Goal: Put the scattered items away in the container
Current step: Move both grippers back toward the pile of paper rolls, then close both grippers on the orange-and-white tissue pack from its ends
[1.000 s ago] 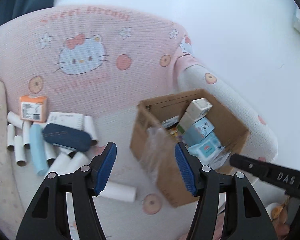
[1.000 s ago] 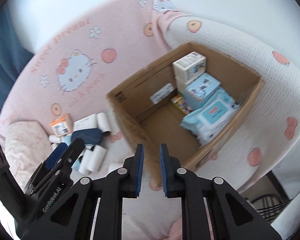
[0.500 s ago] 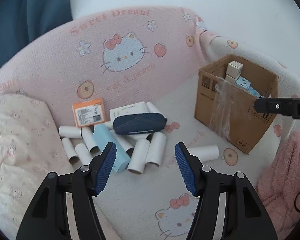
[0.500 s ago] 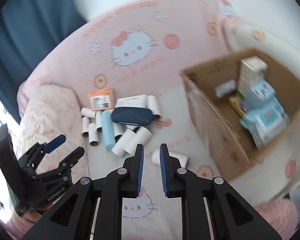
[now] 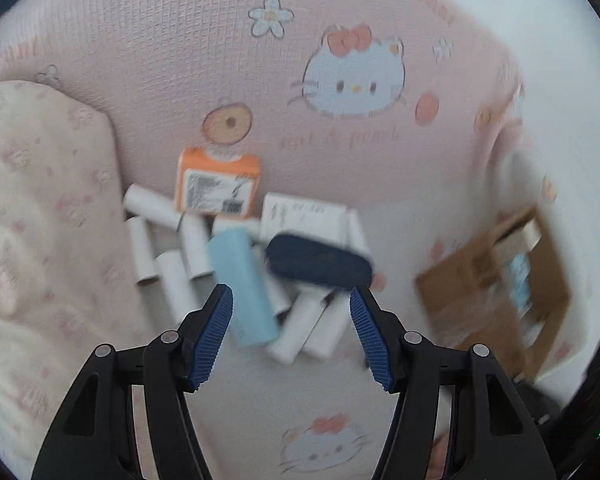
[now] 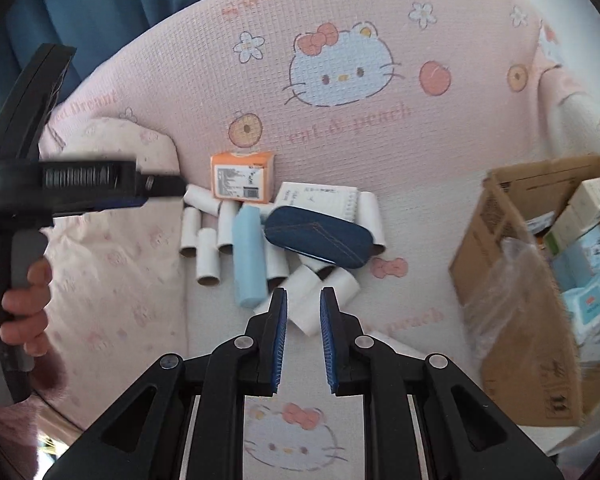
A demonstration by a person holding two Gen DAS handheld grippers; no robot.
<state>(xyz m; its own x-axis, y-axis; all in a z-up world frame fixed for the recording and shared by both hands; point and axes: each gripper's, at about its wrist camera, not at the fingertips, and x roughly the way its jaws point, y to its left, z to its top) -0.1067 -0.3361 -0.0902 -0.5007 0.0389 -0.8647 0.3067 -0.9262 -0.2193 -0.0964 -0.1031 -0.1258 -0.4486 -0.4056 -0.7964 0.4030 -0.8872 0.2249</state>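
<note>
L gripper (image 5: 291, 300) jaws wide, empty, over blue tube (image 5: 242, 288); R gripper (image 6: 303, 304) clenched, empty, nr rolls (image 6: 208, 256)

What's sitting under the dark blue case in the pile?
The dark blue case lies on white cardboard tubes and overlaps the lower edge of a white printed box. A light blue box lies beside it. Anything directly beneath its middle is covered.

Navy case (image 6: 318, 239), pale-blue tube (image 6: 250, 254), orange box (image 6: 242, 176), white rolls (image 6: 207, 256), brown carton (image 6: 512, 264).
</note>
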